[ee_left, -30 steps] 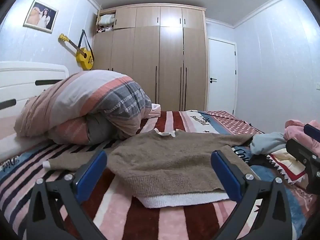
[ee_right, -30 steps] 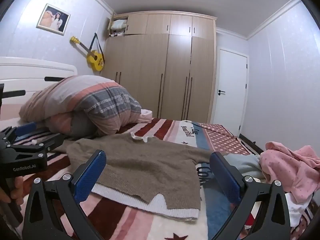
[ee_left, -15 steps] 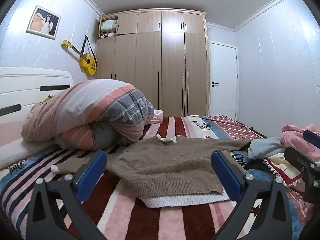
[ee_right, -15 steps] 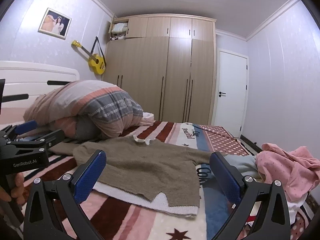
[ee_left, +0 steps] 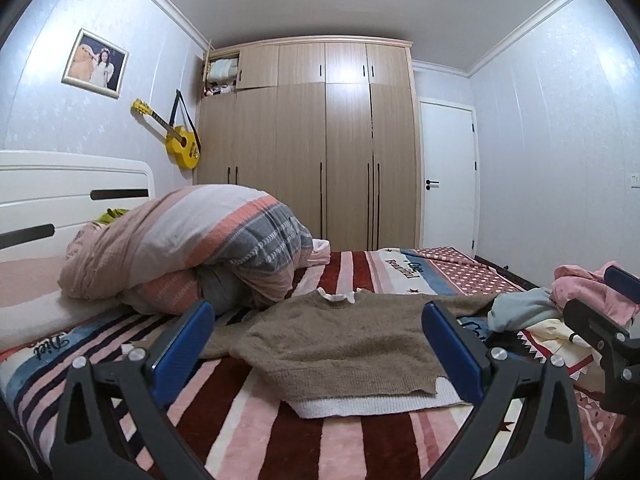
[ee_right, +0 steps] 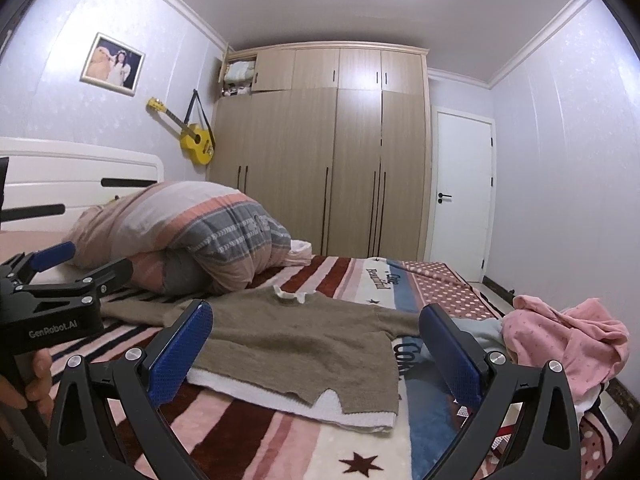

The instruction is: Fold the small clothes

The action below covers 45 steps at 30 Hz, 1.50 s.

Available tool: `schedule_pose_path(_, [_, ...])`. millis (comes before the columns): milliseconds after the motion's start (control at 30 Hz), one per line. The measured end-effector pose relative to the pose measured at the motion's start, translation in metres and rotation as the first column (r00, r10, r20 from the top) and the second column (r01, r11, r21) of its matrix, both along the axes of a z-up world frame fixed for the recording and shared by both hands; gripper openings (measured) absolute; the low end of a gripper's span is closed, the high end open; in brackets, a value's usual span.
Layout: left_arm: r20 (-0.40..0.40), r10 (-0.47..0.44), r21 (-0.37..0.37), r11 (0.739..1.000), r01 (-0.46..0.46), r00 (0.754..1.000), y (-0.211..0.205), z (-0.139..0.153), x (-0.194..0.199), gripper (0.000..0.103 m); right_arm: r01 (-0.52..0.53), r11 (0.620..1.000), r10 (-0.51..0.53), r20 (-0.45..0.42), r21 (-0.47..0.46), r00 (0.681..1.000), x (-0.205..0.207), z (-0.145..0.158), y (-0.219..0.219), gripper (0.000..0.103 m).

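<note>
A small brown knit sweater (ee_left: 340, 344) with a white collar and white hem lies flat, sleeves spread, on the striped bed blanket (ee_left: 360, 440); it also shows in the right wrist view (ee_right: 288, 344). My left gripper (ee_left: 320, 344) is open and empty, held just before the sweater's hem. My right gripper (ee_right: 316, 344) is open and empty, at the sweater's right side. A pile of small clothes, pink (ee_right: 568, 344) and pale blue (ee_left: 520, 312), lies at the right.
A rolled striped duvet (ee_left: 180, 256) sits at the left by the white headboard (ee_left: 72, 192). A wooden wardrobe (ee_left: 320, 152) and a white door (ee_left: 448, 176) stand behind the bed. A yellow guitar (ee_left: 182, 146) hangs on the wall.
Both grippers have tilted upward and drawn back a little, so the sweater sits lower in both views. Both stay open. The sweater has not moved.
</note>
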State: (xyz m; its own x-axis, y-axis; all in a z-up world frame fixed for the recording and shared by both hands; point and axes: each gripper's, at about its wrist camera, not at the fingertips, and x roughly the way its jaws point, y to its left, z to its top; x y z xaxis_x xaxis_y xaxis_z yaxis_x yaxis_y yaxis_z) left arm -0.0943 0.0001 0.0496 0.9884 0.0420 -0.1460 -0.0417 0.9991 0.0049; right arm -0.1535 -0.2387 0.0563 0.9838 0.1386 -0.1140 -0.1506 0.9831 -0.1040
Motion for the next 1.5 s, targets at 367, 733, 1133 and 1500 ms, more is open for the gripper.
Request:
schedule_pose_path(367, [-0.016, 0.014, 0.000, 1.000, -0.014, 1.000, 0.003, 0.009, -0.013, 0.102, -0.002, 1.000, 0.002, -0.011, 0.016, 1.000, -0.012, 0.005, -0.004, 0.102])
schedule_pose_path(733, [-0.015, 0.031, -0.005, 1.000, -0.031, 0.999, 0.005, 0.014, -0.018, 0.102, -0.006, 0.999, 0.007, -0.004, 0.037, 1.000, -0.017, 0.007, -0.009, 0.102])
schedule_pose_path(1133, [-0.018, 0.030, -0.007, 1.000, -0.030, 0.999, 0.006, 0.015, -0.019, 0.102, -0.015, 0.998, 0.015, 0.001, 0.054, 1.000, -0.021, 0.010, -0.011, 0.102])
schedule_pose_path(1500, [-0.011, 0.029, -0.032, 0.999, -0.030, 1.000, 0.014, -0.001, -0.007, 0.102, 0.001, 0.999, -0.001, -0.006, 0.049, 1.000, -0.013, 0.000, -0.015, 0.102])
